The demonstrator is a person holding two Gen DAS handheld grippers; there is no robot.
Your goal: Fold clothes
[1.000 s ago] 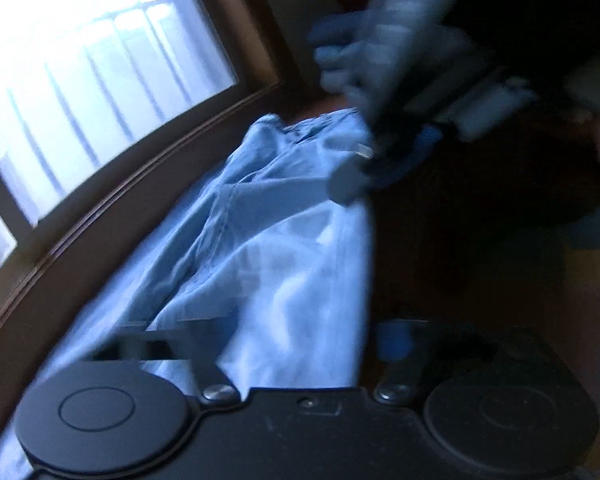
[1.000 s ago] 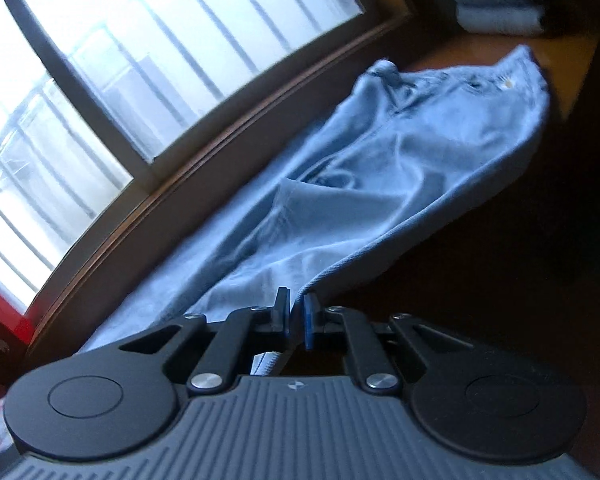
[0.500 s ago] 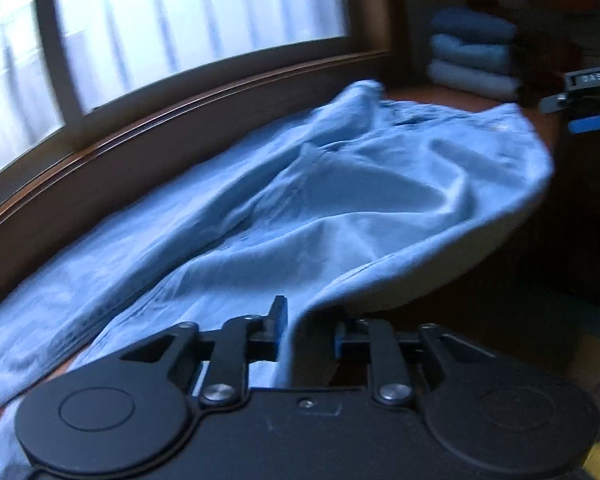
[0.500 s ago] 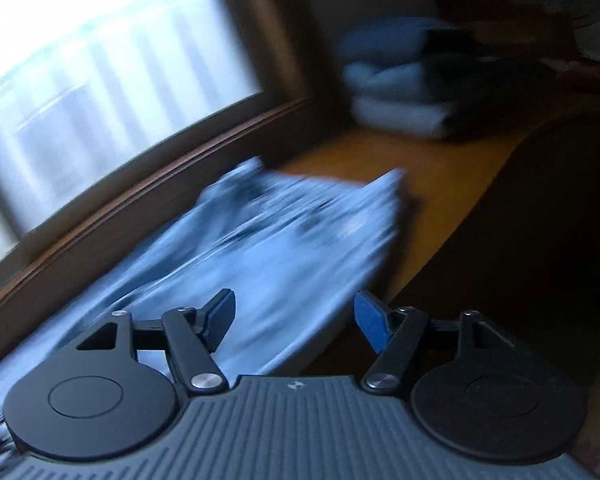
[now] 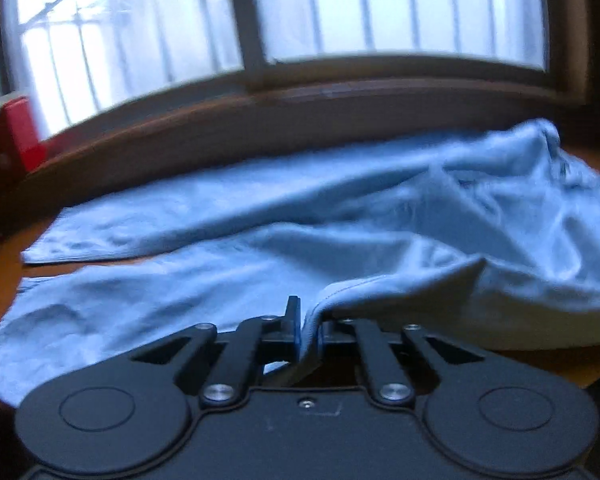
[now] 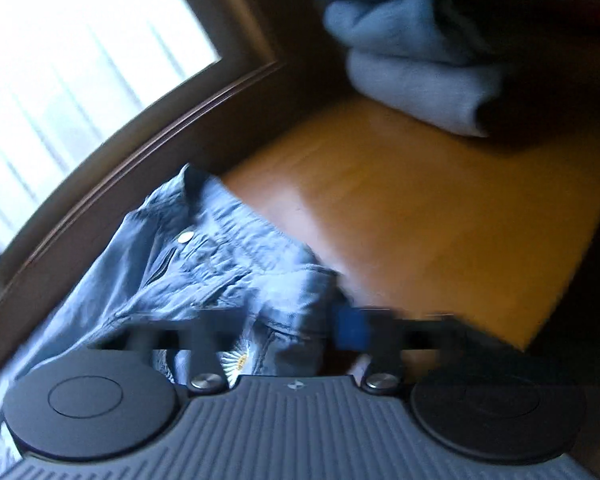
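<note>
Light blue jeans [image 5: 340, 216] lie spread along a wooden table [image 6: 420, 220] under a window, legs to the left, waist to the right. My left gripper [image 5: 309, 320] is shut on a folded hem-like edge of the denim, lifted a little off the table. In the right wrist view the jeans' waistband [image 6: 220, 264] with its metal button lies just ahead. My right gripper [image 6: 292, 328] is smeared by motion; its jaws are closing with the waistband corner between them, and a gap still shows beside the blue pad [image 6: 352, 332].
A stack of folded blue clothes [image 6: 412, 72] sits at the far right end of the table. The window [image 5: 340, 8] and its dark sill run along the back. A red object [image 5: 20, 132] stands at the far left. The table's front edge drops off on the right.
The right gripper let go of the leg edge, opened wide and travelled along the jeans to the waistband, where its jaws are coming together. The left view has rolled level, still gripping denim.
</note>
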